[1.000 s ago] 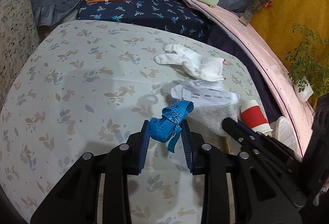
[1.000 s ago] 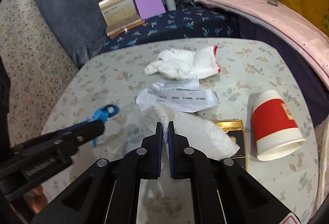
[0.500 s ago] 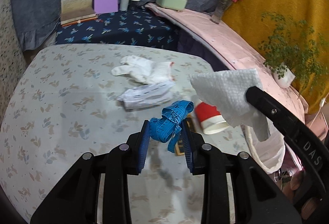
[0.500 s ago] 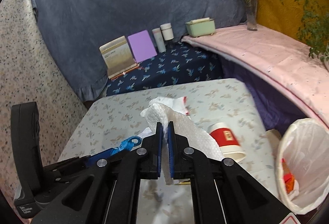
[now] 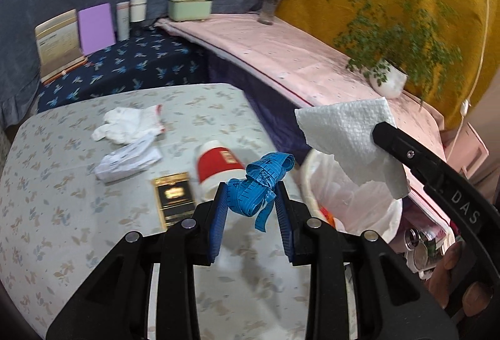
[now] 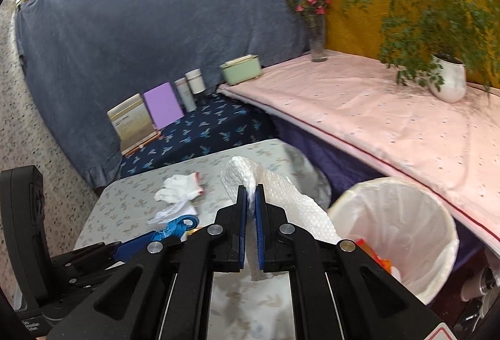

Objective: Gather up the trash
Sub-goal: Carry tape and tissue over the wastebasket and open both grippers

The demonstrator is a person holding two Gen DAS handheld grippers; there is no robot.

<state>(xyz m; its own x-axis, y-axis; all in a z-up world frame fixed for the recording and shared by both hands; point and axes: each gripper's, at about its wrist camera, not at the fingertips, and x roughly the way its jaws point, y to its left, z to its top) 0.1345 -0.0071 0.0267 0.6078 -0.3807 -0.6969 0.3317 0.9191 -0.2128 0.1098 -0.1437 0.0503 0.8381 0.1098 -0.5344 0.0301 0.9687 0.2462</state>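
My left gripper (image 5: pixel 251 188) is shut on a crumpled blue measuring tape (image 5: pixel 261 180), held above the floral table's right edge. To its right my right gripper (image 6: pixel 250 193) is shut on a white paper towel (image 6: pixel 281 199), which hangs in the air near the bin; the same paper towel (image 5: pixel 347 134) shows in the left wrist view. A white-lined trash bin (image 6: pixel 397 230) stands beside the table at the lower right, with orange scraps inside. On the table lie a red paper cup (image 5: pixel 218 163) on its side, a gold and black packet (image 5: pixel 173 198), a crumpled paper slip (image 5: pixel 128 160) and white gloves (image 5: pixel 128 123).
A pink-covered shelf (image 6: pixel 375 121) runs along the right behind the bin and carries a potted plant (image 6: pixel 447 81), a flower vase (image 6: pixel 315 37) and a green box (image 6: pixel 240 70). Books and tubes stand on a dark blue cloth (image 5: pixel 125 68) past the table.
Both grippers have lifted and swung right, away from the table's middle, each keeping its load. The trash bin has come into view below them.
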